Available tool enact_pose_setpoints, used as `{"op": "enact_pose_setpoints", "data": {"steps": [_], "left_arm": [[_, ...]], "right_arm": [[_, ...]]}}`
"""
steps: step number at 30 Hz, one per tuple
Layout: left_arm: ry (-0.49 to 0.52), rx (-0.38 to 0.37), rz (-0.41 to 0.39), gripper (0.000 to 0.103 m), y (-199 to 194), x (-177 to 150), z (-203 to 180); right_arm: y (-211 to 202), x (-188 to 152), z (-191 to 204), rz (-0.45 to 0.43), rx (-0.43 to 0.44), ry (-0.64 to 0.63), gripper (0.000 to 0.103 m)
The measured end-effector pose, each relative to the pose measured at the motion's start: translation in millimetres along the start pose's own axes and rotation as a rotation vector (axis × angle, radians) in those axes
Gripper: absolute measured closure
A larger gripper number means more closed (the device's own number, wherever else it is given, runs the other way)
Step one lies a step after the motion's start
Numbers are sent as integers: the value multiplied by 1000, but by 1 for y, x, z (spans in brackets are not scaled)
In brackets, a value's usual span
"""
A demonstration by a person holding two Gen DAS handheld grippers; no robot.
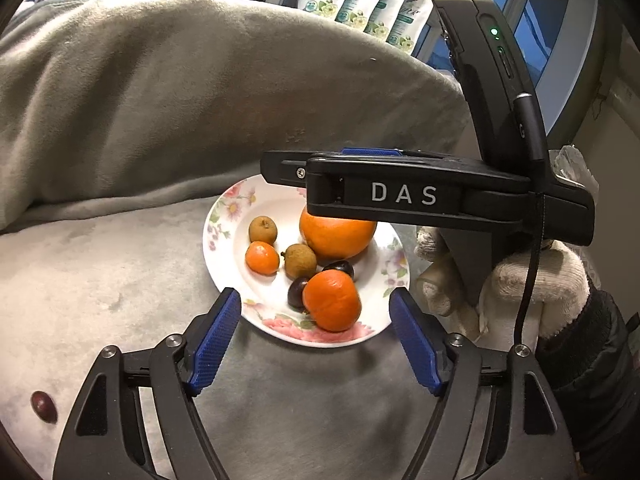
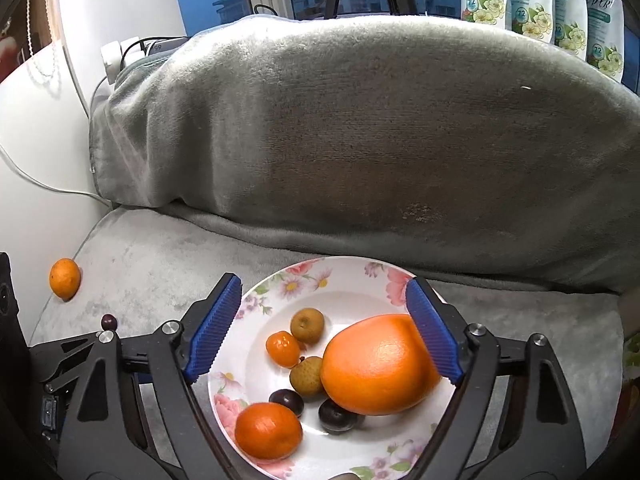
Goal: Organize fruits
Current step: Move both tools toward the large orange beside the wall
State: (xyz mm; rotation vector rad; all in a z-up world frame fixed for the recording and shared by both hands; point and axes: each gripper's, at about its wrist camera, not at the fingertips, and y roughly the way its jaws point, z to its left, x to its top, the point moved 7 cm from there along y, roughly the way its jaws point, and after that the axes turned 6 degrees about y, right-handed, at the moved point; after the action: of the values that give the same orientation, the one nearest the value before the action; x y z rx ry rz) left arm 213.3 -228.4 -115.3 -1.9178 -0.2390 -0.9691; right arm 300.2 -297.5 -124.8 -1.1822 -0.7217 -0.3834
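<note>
A: Blanket (image 2: 360, 128) is noted across the back, from 10 to 2 o'clock. Plate (image 1: 224, 216) is set on the grey cushion (image 1: 100, 280) before it.

B: Plate contents are logged by size: one orange (image 2: 376, 364), two mandarins (image 1: 332, 300), two brown longan-like fruits (image 1: 300, 261), two dark plums (image 1: 297, 294).

A: Seven pieces are judged placed. Outstanding?

B: A loose mandarin (image 2: 65, 278) is seen at 9 o'clock of the plate in the right view, near the cushion edge; a loose plum (image 2: 109, 322) lies just beside it, toward 8. Two pieces are judged left.

A: Grippers?

B: Right gripper (image 2: 324, 328) is spread wide over the plate, nothing held; whether its right pad touches the orange cannot be told. Left gripper (image 1: 315, 334) is likewise spread and empty at the plate's 6 o'clock rim.
</note>
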Motion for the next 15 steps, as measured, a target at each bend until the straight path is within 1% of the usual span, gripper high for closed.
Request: {"op": "enact_pose_setpoints", "data": {"steps": [4, 8, 15], "left_arm": [[1, 5, -4, 26, -3, 0, 1], [22, 21, -13, 26, -6, 0, -1], [36, 31, -44, 26, -22, 1, -4]], "right_arm": [[-2, -1, -1, 2, -11, -5, 15], [-4, -1, -2, 0, -6, 5, 15], [-14, -1, -5, -15, -11, 17, 15]]}}
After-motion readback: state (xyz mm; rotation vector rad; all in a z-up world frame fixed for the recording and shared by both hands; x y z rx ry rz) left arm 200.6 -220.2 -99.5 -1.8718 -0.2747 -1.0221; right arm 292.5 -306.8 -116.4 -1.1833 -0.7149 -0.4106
